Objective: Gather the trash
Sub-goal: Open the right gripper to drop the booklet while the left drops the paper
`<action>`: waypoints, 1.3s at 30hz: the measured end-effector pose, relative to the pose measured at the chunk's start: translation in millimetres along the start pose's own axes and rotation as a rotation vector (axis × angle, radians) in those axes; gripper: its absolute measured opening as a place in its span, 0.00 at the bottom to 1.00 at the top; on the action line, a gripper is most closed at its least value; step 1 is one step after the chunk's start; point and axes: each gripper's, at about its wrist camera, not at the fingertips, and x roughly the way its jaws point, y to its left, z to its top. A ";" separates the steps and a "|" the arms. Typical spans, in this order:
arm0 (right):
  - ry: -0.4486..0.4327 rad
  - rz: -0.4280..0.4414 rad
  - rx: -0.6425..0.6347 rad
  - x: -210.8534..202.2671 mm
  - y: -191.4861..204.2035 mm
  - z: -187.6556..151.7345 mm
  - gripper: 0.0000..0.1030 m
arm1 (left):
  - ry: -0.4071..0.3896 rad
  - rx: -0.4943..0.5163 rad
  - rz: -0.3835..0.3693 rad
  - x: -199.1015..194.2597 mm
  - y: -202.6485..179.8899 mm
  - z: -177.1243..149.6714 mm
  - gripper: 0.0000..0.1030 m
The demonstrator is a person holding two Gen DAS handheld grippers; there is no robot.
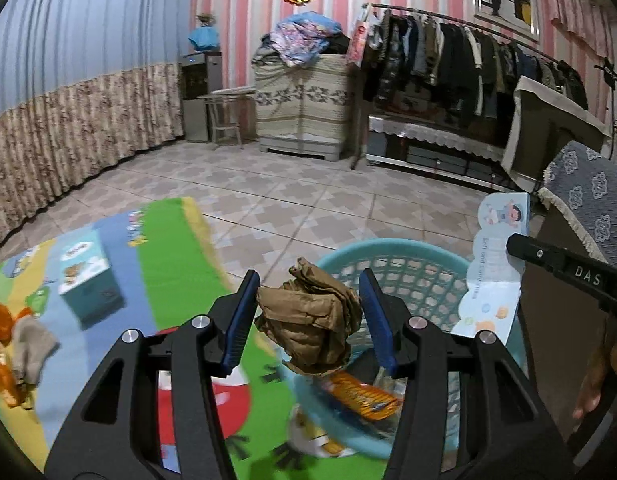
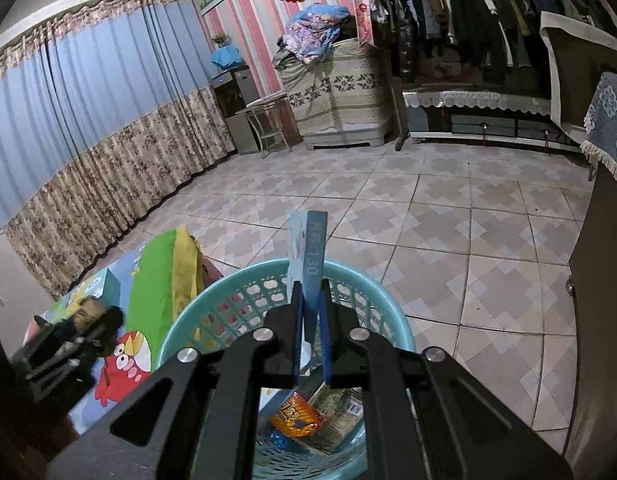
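A teal plastic basket stands on the floor by a play mat; it also shows in the right wrist view. My left gripper has its jaws wide apart around a crumpled brown paper bag, which hangs over the basket's near rim; I cannot tell whether the pads touch it. My right gripper is shut on a flat light-blue carton, upright above the basket. The carton and the right gripper's finger show in the left wrist view. An orange wrapper and other packets lie in the basket.
A colourful play mat lies left of the basket, with a teal tissue box and some orange and beige litter on it. A dark cabinet with a blue cloth stands close on the right. Tiled floor stretches ahead.
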 end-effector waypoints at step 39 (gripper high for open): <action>0.072 -0.024 -0.081 30.3 36.7 -7.2 0.64 | -0.078 -0.096 0.198 -31.0 68.8 18.6 0.93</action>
